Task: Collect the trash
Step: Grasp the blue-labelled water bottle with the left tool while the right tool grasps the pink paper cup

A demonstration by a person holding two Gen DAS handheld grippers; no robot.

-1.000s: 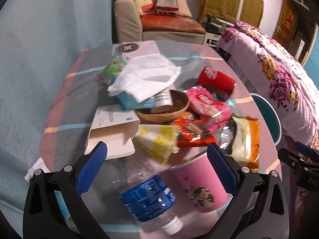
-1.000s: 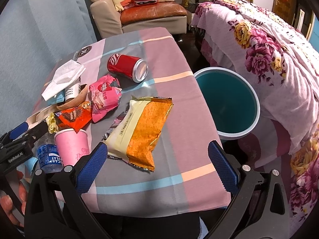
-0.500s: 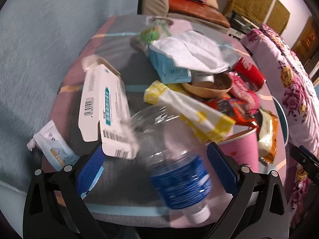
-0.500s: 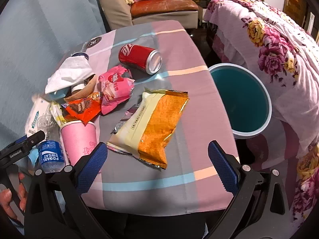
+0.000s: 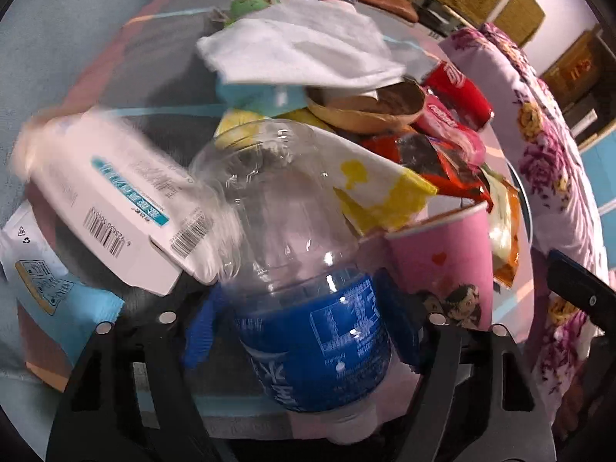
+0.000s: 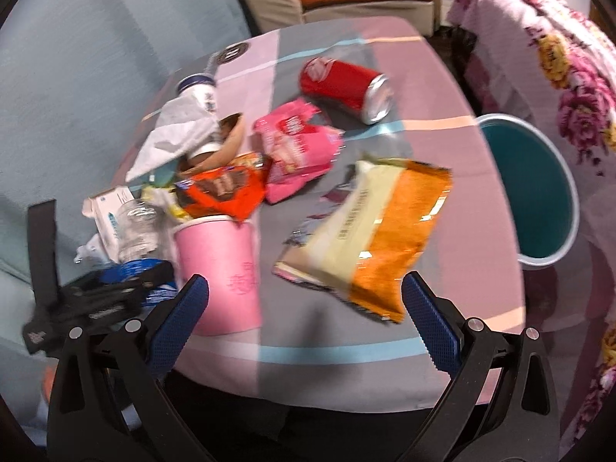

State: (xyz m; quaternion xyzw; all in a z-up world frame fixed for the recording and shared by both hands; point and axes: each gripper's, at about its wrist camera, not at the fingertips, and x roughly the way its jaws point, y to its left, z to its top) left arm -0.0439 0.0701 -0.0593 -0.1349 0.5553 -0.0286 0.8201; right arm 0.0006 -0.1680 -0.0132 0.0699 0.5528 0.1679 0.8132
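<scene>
A round table (image 6: 442, 77) under a plaid cloth of grey, pink and pale blue stripes fills the middle. At twelve o'clock stands a beige armchair (image 6: 269, 4) with a brown leather seat. At two o'clock lies a bed (image 6: 546, 34) in a floral pink cover. Blue-grey curtain (image 6: 77, 77) hangs at ten o'clock.

Left claw (image 5: 300, 331) is closed around something; right claw (image 6: 304, 315) gapes wide.

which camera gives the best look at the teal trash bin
The right wrist view. The teal bin shows its whole rim and inside there, standing beside the table. The left wrist view gives only a sliver of it, mostly hidden behind the clutter and the plastic bottle.
</scene>
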